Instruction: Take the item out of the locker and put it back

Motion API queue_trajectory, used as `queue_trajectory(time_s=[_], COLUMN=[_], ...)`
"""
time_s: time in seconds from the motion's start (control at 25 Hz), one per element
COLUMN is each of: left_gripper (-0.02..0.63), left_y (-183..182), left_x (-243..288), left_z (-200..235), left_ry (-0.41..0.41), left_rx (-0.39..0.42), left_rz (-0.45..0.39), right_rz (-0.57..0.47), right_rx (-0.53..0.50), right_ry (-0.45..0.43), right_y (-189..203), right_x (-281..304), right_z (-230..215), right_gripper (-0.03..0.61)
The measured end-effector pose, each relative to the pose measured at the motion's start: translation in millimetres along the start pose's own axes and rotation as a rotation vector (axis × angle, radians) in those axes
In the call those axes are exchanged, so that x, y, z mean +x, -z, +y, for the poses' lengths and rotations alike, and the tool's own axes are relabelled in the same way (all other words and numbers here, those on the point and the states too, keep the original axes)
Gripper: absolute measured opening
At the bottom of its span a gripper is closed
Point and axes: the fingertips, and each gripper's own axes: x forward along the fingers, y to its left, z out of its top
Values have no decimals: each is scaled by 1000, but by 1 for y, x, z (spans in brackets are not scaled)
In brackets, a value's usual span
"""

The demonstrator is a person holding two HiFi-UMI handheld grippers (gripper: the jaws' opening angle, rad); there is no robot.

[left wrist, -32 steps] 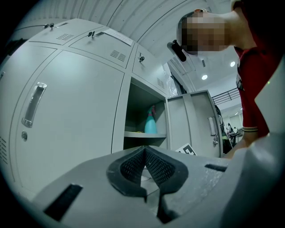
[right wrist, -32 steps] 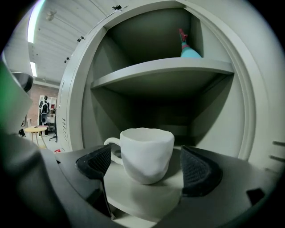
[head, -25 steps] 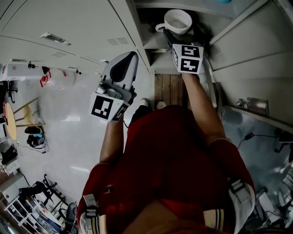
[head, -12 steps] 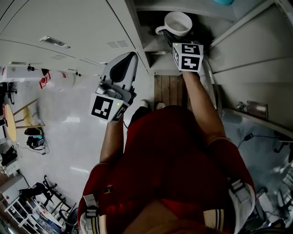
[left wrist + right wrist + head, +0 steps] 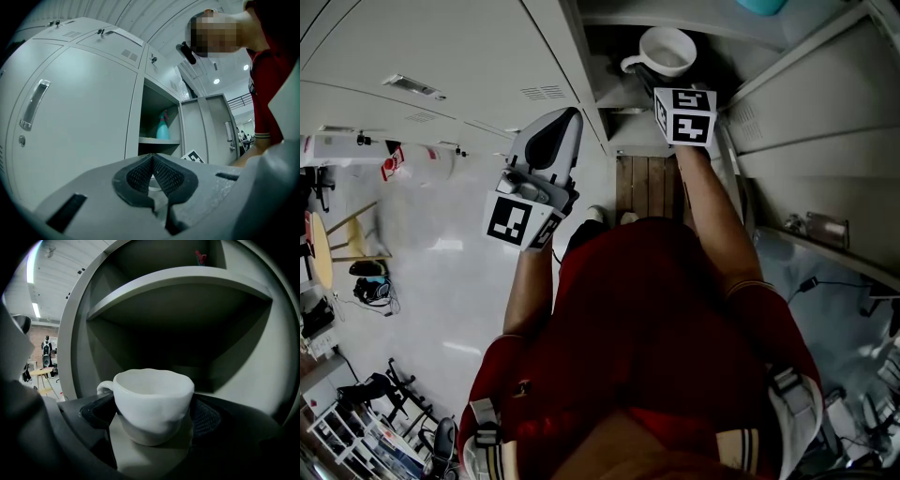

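Right tool pinches a white cup low on its body, one pad on each side, handle pointing left. The cup stays upright and level, probably so it can slide over the shelf edge without tipping. In the head view the cup sits at the mouth of the open locker compartment, far from the person, just under the upper shelf. Can't tell if its base touches the shelf floor or hangs just above. Can't tell either whether it is coming out or going back in. Right arm is stretched straight forward, forearm in line with the tool and its marker cube facing up. Left tool is pressed together with nothing in it, parked to the left in front of a closed locker door, likely just to stay clear. Left elbow is bent and the forearm angled up. A teal bottle stands in the compartment above.
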Motion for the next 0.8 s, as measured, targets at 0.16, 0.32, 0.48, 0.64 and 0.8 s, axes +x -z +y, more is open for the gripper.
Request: queue_trajectory(time_s=[0.16, 0.32, 0.48, 0.64, 0.8], left_gripper=[6, 5, 5, 6, 5], left_y=[1, 1, -3, -2, 0], left_x=[1, 2, 4, 4, 1], left_z=[0, 2, 2, 1, 4], left_ry=[7, 12, 21, 27, 15], left_rx=[-2, -11, -24, -15, -5], left_rz=[5, -5, -25, -21, -9], right_rz=[16, 19, 20, 15, -5], right_rx=[-7, -10, -6, -2, 5], right_ry=[8, 14, 10, 16, 25], right_y=[1, 1, 0, 0, -1], right_x=[1, 2, 2, 2, 0], right_z=[0, 0, 0, -1, -2], right_gripper=[445, 445, 443, 445, 446])
